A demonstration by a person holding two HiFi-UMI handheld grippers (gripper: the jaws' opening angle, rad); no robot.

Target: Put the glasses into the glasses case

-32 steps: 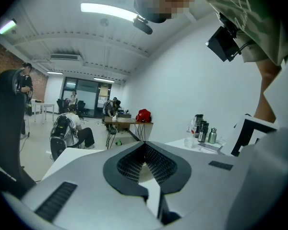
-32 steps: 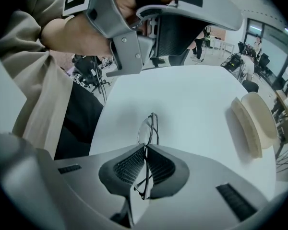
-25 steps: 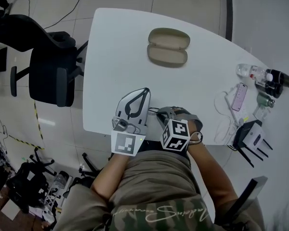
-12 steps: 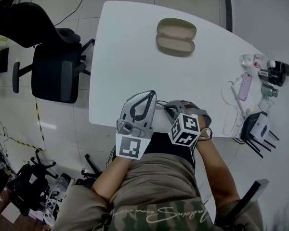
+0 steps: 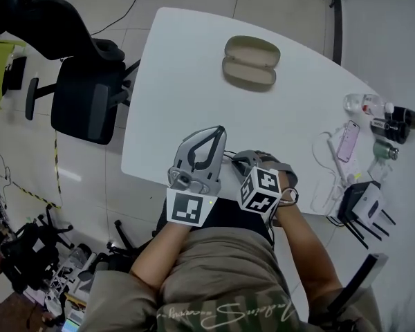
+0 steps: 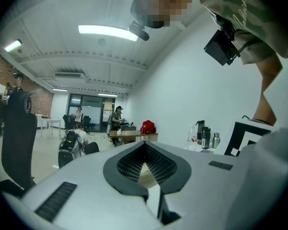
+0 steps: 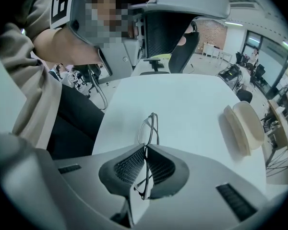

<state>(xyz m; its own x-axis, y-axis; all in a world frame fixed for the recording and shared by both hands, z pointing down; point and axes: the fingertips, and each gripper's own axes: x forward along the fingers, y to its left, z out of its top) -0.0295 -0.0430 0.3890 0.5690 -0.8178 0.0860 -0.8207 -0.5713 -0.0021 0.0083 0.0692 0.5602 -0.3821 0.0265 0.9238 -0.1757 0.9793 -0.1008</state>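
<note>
The open beige glasses case (image 5: 250,61) lies at the far side of the white table (image 5: 173,81), empty; it also shows in the right gripper view as the case (image 7: 244,123) to the right. My right gripper (image 7: 145,147) is shut on the thin wire-framed glasses (image 7: 149,127), whose lenses stick out past the jaw tips above the table. In the head view the right gripper (image 5: 239,160) sits at the table's near edge. Just to its left, my left gripper (image 5: 217,131) points toward the case, jaws closed together with nothing between them.
A black office chair (image 5: 83,95) stands left of the table. At the table's right end are bottles (image 5: 391,116), a pink phone (image 5: 347,140), a white cable (image 5: 332,168) and a small router-like device (image 5: 360,203). The person's lap is under the near edge.
Both grippers stay at the table's near edge, the right one still holding the glasses. Only the head camera's view has shifted a little.
</note>
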